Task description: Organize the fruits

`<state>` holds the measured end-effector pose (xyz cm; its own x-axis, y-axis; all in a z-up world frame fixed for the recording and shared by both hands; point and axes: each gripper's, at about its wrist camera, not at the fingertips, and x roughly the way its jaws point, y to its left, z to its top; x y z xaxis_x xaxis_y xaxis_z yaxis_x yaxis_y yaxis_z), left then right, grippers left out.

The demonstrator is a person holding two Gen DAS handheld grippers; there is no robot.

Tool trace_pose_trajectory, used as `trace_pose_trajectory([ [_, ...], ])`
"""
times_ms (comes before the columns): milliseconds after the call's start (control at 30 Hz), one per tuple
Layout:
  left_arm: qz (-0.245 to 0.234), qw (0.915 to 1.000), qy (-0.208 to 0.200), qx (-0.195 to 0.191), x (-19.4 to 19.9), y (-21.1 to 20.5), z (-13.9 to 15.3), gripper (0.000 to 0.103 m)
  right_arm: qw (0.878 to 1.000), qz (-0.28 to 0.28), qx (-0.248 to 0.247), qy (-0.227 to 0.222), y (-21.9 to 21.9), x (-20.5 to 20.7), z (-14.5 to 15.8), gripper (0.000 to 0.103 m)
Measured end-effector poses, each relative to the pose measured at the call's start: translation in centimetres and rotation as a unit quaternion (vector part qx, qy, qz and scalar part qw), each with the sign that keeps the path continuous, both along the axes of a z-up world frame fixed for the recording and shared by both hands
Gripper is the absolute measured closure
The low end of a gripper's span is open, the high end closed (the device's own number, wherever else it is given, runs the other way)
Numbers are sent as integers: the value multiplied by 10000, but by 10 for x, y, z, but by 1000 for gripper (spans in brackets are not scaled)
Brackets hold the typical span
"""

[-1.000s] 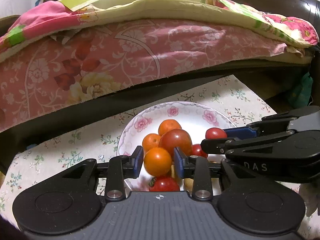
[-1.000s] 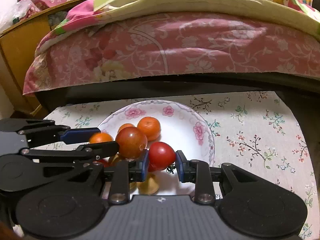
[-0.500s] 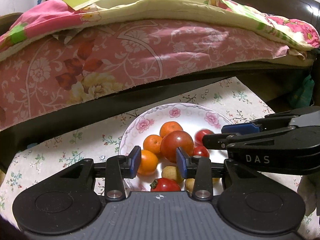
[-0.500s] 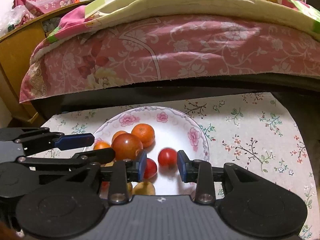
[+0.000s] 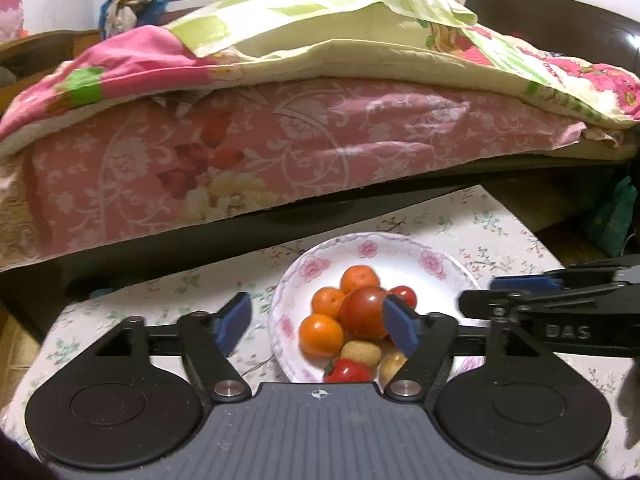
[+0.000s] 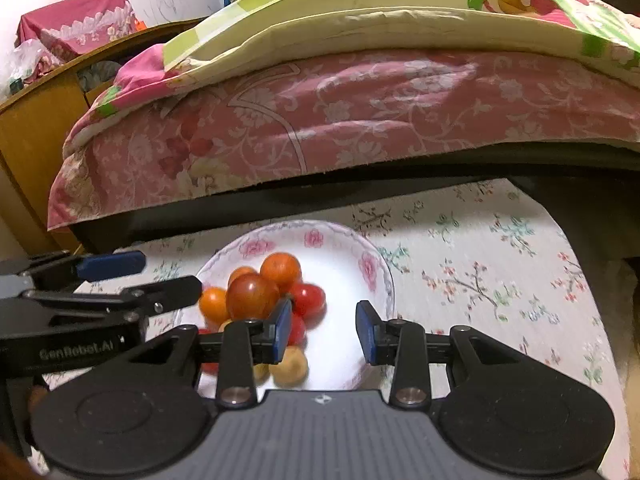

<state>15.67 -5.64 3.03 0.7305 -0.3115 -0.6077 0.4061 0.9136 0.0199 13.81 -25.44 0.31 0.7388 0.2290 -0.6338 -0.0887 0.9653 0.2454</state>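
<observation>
My left gripper (image 5: 316, 322): jaws just opened wide, holding nothing | my right gripper (image 6: 323, 330): jaws apart, holding nothing too | orange (image 5: 321, 335) and small tomato (image 6: 307, 298) now lie in the bowl (image 5: 432, 258) | two more fruits put away.

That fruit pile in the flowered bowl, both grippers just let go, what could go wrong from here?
1. The big red tomato sits atop the oranges; a nudge might roll it off.
2. The left gripper, jaws just opened, hangs close over the pile.
3. The bowl looks shallow, so loose cherry tomatoes may escape.
</observation>
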Motion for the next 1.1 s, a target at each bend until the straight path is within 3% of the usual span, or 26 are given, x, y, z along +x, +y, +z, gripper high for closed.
trace_pose_trajectory([
  [267,306,9994,30,163,-34,15,-4,16,9999,36,-119,-3,9,-40,8,70],
  [367,429,9988,82,202,-47,19,-7,6,9998,66,-159,31,15,-54,7,69],
  [567,431,9987,147,229,-68,22,-9,6,9997,110,-165,111,26,-74,3,66],
  [1100,362,9988,113,301,-77,18,-10,0,9997,41,-93,214,28,-81,-4,65],
])
